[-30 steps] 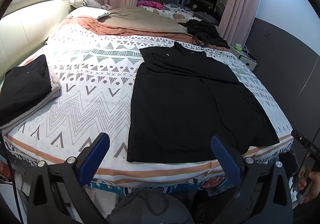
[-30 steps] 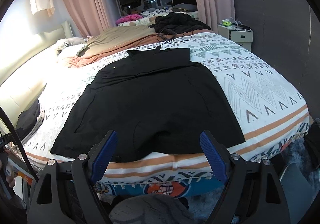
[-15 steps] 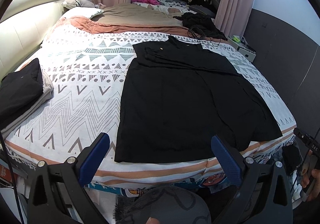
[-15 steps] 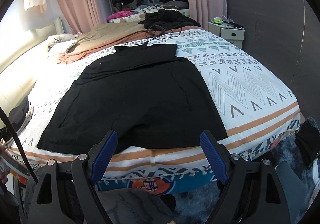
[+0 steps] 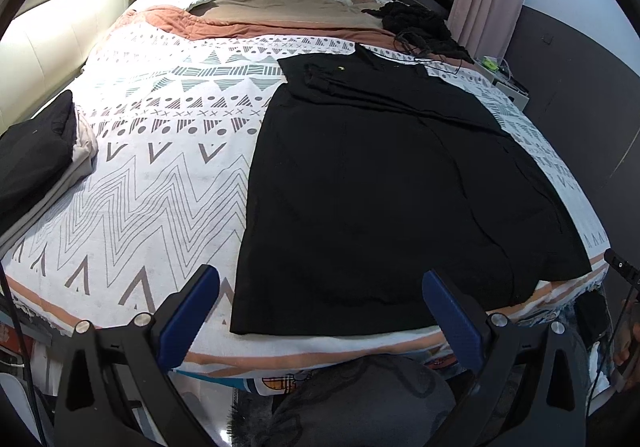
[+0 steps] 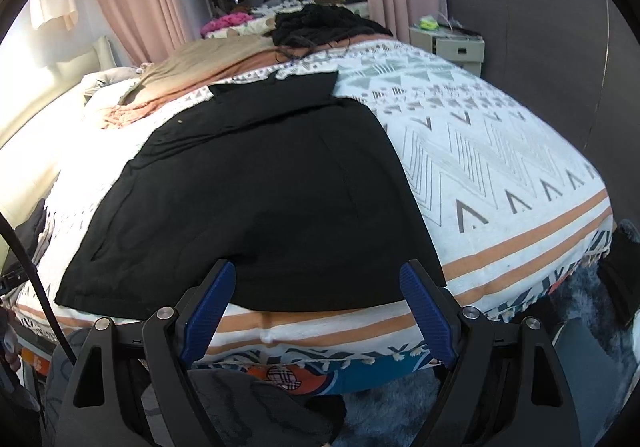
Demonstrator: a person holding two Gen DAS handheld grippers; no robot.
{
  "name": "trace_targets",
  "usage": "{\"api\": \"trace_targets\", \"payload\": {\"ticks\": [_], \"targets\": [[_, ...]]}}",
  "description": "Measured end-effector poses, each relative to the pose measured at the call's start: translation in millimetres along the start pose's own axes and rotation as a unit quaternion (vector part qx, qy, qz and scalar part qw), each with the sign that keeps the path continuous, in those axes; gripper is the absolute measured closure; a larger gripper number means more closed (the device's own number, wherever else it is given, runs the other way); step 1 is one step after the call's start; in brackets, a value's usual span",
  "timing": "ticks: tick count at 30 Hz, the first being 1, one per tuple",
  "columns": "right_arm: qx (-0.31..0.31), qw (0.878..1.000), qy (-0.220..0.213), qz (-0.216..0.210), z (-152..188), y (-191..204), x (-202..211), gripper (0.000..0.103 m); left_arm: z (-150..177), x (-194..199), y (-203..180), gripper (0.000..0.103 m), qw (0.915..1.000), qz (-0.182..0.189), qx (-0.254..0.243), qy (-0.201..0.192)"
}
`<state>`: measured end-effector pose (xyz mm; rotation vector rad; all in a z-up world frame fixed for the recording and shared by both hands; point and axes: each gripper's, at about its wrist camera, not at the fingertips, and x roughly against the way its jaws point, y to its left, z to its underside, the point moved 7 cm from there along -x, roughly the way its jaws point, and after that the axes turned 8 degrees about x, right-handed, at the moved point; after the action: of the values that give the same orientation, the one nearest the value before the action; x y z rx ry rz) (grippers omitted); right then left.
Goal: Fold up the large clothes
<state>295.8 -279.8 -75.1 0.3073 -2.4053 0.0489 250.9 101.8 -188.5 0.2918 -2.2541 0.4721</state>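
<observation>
A black garment (image 5: 384,183) lies spread flat on the patterned bedspread (image 5: 160,175) of the bed, its hem near the bed's front edge. The left gripper (image 5: 320,295) has its blue jaws wide apart and holds nothing; the hem's left corner shows between the jaws, beyond their tips and not touched. The right gripper (image 6: 318,293) also has its jaws wide apart and empty; the hem's right part (image 6: 320,279) lies between and just beyond the tips. At the left edge of the bed sits a pile of folded clothes (image 5: 36,159).
</observation>
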Motion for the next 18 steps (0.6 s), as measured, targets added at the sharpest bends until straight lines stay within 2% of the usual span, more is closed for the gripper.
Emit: {"api": "trace_targets", "payload": {"ticks": [6,11,15,18], "targets": [[-0.038,0.999,0.018,-0.026,-6.4,-18.7,-33.2,0.019,-2.9,-28.0,16.4,0.0,0.9997,-0.006,0.009,0.02],[-0.088,0.994,0.031,-0.052,-3.4,-45.1,-55.9,0.02,0.4,-44.8,40.4,0.021,0.9978,0.015,0.042,0.048],[-0.131,0.988,0.034,-0.071,2.6,-68.6,-68.9,0.02,7.7,-51.9,56.8,0.028,0.9949,0.032,0.069,0.067],[-0.156,0.983,0.035,-0.095,6.5,-78.2,-73.8,0.028,14.4,-56.3,64.7,0.034,0.9916,0.047,0.089,0.081]]}}
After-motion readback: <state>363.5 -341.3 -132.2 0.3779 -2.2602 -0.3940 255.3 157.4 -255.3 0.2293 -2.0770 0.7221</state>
